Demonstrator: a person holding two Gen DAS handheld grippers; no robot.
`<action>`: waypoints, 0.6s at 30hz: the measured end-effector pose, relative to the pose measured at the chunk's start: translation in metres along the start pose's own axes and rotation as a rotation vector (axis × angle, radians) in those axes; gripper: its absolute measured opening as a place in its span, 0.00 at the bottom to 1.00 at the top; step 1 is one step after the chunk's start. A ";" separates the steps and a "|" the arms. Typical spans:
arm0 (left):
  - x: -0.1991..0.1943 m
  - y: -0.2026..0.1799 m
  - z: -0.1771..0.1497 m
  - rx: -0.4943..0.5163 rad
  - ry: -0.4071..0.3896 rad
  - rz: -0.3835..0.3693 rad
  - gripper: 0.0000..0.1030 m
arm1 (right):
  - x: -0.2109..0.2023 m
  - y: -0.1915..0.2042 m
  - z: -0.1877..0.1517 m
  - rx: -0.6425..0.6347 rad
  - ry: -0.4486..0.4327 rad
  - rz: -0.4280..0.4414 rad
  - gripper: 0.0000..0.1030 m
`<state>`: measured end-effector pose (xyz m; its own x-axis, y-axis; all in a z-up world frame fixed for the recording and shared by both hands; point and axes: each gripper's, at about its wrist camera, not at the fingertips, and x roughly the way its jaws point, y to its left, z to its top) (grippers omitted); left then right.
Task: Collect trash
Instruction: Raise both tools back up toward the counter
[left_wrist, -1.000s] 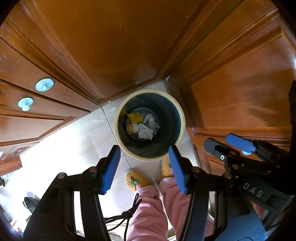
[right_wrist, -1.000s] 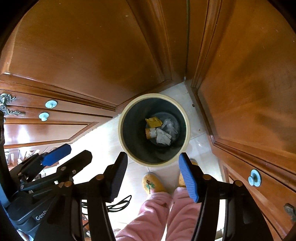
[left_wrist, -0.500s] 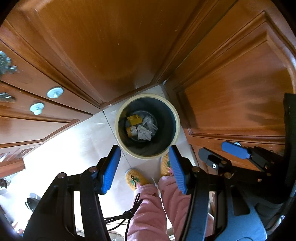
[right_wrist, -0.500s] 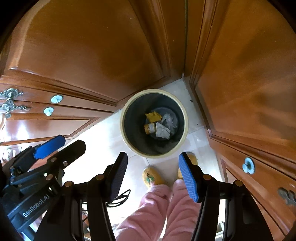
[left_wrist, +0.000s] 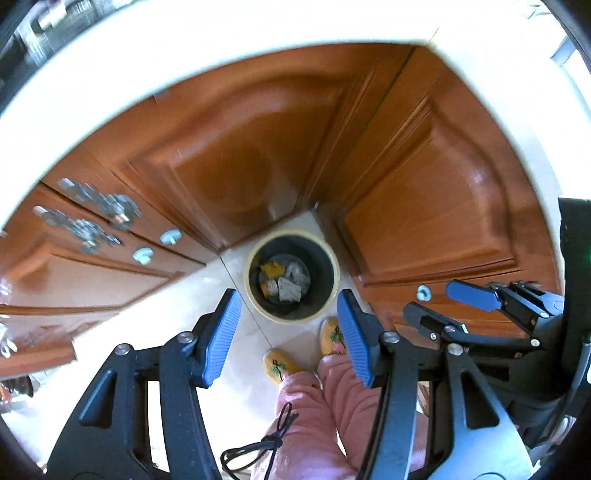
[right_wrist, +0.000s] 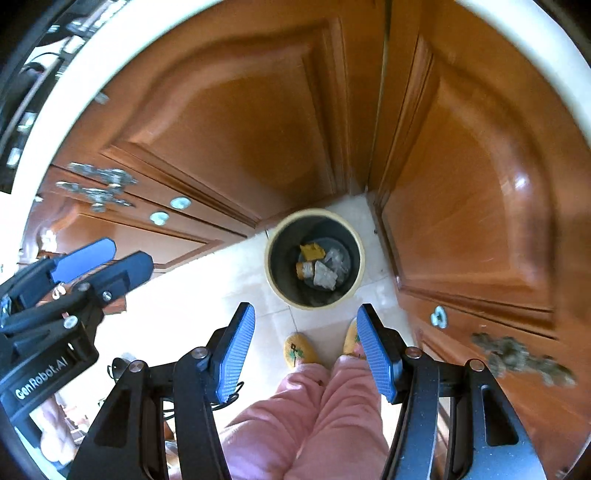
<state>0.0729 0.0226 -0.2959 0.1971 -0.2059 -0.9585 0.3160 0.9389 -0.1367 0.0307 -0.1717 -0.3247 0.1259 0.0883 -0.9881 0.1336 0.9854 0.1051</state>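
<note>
Trash (right_wrist: 317, 267) lies in the bin (right_wrist: 274, 280) far below both grippers' spread, empty fingers (left_wrist: 221, 332) (right_wrist: 375, 354)

Trash bin (right_wrist: 275, 282): cream-yellow rim, dark grey interior.
Trash in bin (right_wrist: 320, 266): one yellow piece, one orange-and-white piece, crumpled grey-white paper.
Cabinet doors (right_wrist: 236, 122): glossy orange-brown wood, raised-panel pattern.
Knobs (right_wrist: 180, 202): pale blue-white, round.
Ornate handles (right_wrist: 98, 184): silver-grey.
Counter (left_wrist: 184, 62) edge: cream-white.
Floor (right_wrist: 207, 284): pale beige tiles, thin dark grout lines.
Slippers (right_wrist: 300, 350): yellow, with green and pink embroidered motif.
Trousers (right_wrist: 317, 417): pink.
Left hand-held gripper (left_wrist: 286, 334): black frame, blue ribbed pads.
Right hand-held gripper (right_wrist: 306, 350): black frame, blue ribbed pads.
Cable (left_wrist: 273, 435): black.
</note>
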 end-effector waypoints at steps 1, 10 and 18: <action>-0.014 0.000 0.003 0.005 -0.018 0.000 0.50 | -0.014 0.003 0.000 -0.007 -0.016 -0.004 0.57; -0.125 -0.012 0.020 0.076 -0.197 0.004 0.50 | -0.130 0.026 0.005 -0.067 -0.218 -0.060 0.57; -0.188 -0.019 0.025 0.135 -0.321 0.012 0.50 | -0.219 0.032 0.006 -0.078 -0.404 -0.117 0.57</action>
<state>0.0527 0.0361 -0.1072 0.4766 -0.2913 -0.8294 0.4277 0.9012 -0.0708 0.0135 -0.1604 -0.1043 0.4917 -0.0732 -0.8677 0.0965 0.9949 -0.0292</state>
